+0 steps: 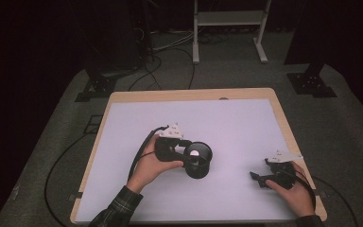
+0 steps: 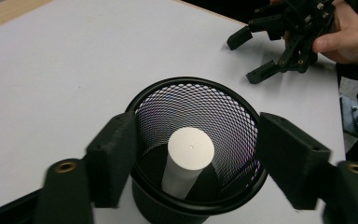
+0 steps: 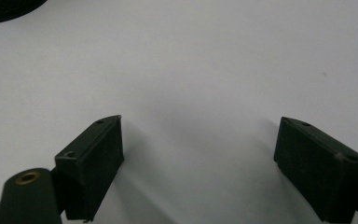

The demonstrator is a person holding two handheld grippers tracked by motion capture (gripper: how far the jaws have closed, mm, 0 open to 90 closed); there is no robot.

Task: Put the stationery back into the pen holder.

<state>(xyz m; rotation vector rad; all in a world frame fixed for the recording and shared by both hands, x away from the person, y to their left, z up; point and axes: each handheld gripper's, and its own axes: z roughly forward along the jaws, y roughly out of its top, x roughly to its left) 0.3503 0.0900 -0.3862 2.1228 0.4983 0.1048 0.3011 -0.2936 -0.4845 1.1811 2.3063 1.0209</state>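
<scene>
Where tongs [image 2: 193,158] gape, cup [image 2: 200,93] holds cylinder [image 2: 189,151].

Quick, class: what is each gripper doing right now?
Left gripper: open, jaws either side of the mesh cup, white cylinder inside it.
Right gripper: open, holding nothing.

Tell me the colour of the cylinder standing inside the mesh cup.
White. The cylinder stands in the black mesh cup, clearest in the left gripper view.
</scene>
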